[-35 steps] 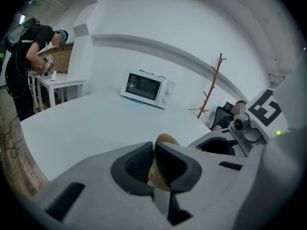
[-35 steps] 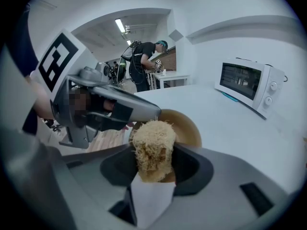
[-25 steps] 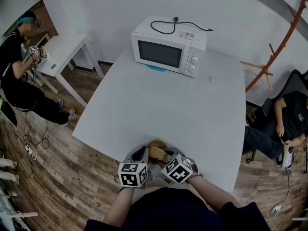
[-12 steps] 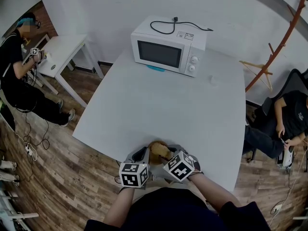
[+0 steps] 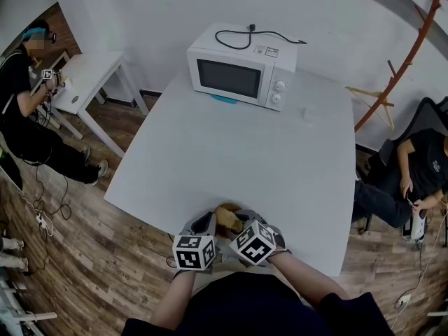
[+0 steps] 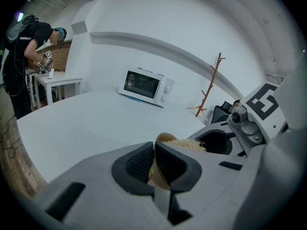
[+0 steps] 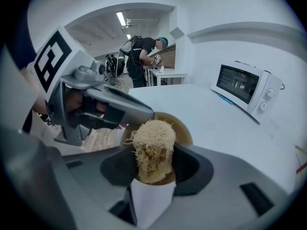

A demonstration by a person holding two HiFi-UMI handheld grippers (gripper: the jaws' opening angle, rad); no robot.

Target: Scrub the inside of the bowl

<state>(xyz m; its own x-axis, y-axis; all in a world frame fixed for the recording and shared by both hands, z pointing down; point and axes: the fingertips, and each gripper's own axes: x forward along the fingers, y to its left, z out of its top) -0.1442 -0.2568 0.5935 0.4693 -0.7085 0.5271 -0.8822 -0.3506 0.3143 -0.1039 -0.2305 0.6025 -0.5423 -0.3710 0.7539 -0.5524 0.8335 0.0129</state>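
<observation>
A small brown bowl (image 5: 229, 210) sits at the near edge of the white table (image 5: 231, 152). My left gripper (image 5: 210, 224) is shut on the bowl's left rim; in the left gripper view its pads pinch the thin wall (image 6: 154, 150) of the bowl (image 6: 165, 138). My right gripper (image 5: 236, 226) is shut on a tan fibrous scrubber (image 7: 152, 145), pressed into the inside of the bowl (image 7: 181, 126). The scrubber (image 6: 186, 144) shows just past the left jaws. The left gripper (image 7: 146, 114) reaches in from the left in the right gripper view. Most of the bowl's floor is hidden.
A white microwave (image 5: 241, 75) with a cord on top stands at the far side of the table, with a small white object (image 5: 309, 115) to its right. A side table (image 5: 87, 75) and a person (image 5: 21, 103) are at left. A seated person (image 5: 420, 166) and a wooden stand (image 5: 406, 61) are at right.
The right gripper with the scrubber has shifted slightly to the left in the bowl. The left gripper and the bowl have stayed in place.
</observation>
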